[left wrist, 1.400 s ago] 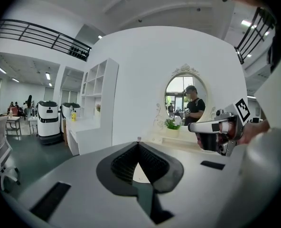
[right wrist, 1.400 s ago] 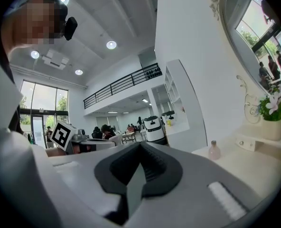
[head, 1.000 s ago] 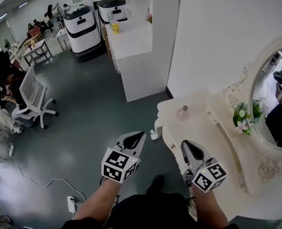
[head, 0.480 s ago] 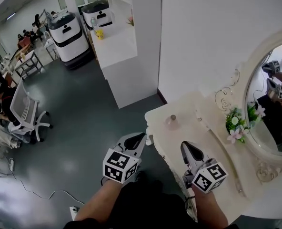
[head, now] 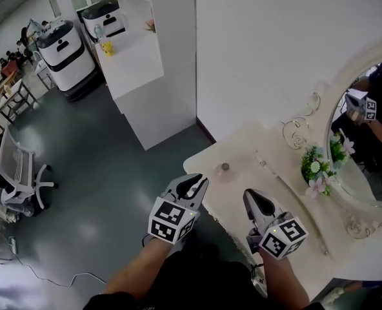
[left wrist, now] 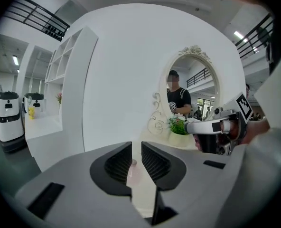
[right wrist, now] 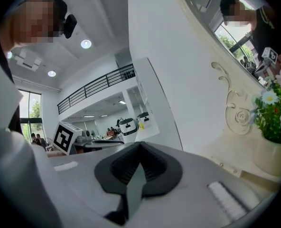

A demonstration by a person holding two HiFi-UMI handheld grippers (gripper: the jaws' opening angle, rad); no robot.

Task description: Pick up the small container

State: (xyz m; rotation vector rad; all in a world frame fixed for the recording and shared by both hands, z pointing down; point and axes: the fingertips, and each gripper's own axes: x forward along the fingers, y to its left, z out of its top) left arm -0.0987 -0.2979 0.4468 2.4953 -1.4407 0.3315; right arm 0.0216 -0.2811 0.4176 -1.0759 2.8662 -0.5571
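Left tool (head: pixel 194 185) has just been parting its jaws, nothing gripped, and is now closer to the small container (head: pixel 224 168), standing on the tabletop (head: pixel 242 148) at its 2 o'clock; right tool (head: pixel 253 197) clenched, empty; a grasp looks near

A cream table (head: pixel 246 150) fills the lower right of the head view, its corner toward the frame's centre. The container (head: pixel 224 169), small, pinkish and upright, stands alone near that corner. On a raised ledge at the table's far right sit potted flowers (head: pixel 315 166), just beside an oval mirror (head: pixel 365 147). To the left lies the grey floor (head: pixel 100 160), bearing a white chair (head: pixel 20 173) at the left edge and a cable (head: pixel 42 273) at lower left. At upper left a white counter (head: pixel 136 63) carries a yellow item (head: pixel 107 47).
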